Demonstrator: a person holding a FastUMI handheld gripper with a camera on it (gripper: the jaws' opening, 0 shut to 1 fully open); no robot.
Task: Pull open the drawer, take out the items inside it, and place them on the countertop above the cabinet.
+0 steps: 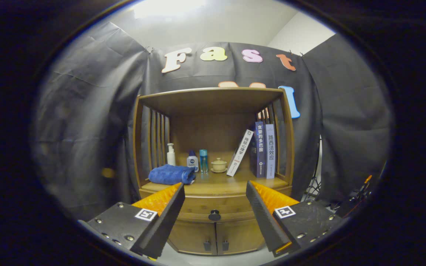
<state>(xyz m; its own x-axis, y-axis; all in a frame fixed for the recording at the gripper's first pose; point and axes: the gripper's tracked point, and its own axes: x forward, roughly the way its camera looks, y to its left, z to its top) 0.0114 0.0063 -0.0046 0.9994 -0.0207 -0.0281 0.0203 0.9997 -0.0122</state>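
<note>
A two-finger gripper (pixel 215 186) faces a brown wooden cabinet (pixel 213 229), its fingers spread wide apart and holding nothing. The closed wooden drawer (pixel 198 210) with a round black knob (pixel 214 215) sits ahead, between the fingertips. On the wooden countertop (pixel 216 183) above rest a folded blue towel (pixel 171 174), small bottles and upright books (pixel 264 149).

gripper cam faces cabinet (pixel 215 173) front-on, some way back, drawer-knob height.
</note>
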